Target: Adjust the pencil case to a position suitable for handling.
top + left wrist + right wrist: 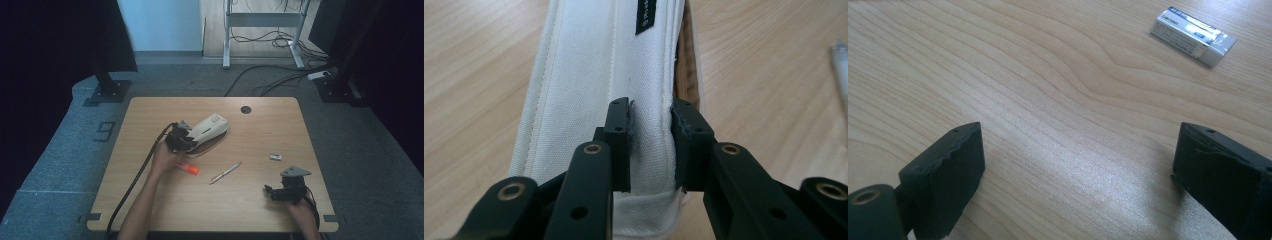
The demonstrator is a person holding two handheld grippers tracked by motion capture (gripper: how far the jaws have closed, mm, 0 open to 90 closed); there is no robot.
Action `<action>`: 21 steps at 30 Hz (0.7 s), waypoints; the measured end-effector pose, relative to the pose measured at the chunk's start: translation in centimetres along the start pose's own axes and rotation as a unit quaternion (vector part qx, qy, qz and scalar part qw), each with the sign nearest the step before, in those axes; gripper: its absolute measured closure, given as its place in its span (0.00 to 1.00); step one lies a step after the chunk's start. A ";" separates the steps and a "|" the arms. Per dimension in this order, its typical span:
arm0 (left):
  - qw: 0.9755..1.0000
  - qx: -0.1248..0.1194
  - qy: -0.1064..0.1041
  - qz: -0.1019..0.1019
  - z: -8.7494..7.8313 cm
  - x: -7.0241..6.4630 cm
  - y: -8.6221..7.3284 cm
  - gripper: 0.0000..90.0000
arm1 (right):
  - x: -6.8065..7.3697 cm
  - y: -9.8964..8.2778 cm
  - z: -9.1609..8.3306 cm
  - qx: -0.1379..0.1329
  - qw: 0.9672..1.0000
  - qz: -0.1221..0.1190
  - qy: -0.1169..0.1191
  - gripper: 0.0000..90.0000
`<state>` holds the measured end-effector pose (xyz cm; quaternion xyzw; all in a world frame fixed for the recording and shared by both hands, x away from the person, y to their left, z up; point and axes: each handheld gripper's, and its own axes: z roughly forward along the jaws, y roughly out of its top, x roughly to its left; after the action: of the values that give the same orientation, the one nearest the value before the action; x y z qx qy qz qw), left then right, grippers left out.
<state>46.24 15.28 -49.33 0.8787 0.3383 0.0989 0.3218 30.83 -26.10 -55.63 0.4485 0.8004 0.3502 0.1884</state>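
The white canvas pouch (594, 85), pinched at its edge by the left tool (651, 145), needs a firm clamp and a slow, level lift above the counter (150, 200), while the right tool (1078, 165) waits wide open.

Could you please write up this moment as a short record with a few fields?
Surface: light wooden table
Left claw: shut on the edge of a white canvas pencil case
Right claw: open, nothing between its jaws
Loose items: silver pen, orange-capped glue stick, small white eraser
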 end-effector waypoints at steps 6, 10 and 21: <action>0.999 -0.030 -0.023 -0.021 -1.8 0.0 -1.0 0.83 | 0.0 0.0 0.0 0.000 1.000 0.001 -0.001 0.07; 0.998 -0.043 -0.027 -0.030 -2.5 -0.2 -1.6 0.84 | 0.0 0.0 0.0 0.000 1.000 0.001 -0.001 0.07; 0.995 -0.079 -0.037 -0.048 -4.4 -0.7 -3.6 0.85 | 0.1 0.0 0.0 0.001 1.000 0.007 -0.008 0.06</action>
<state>42.04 19.09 -48.16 0.8365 0.3592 0.0769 0.4066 30.81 -26.04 -55.63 0.4571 0.7961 0.3474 0.1915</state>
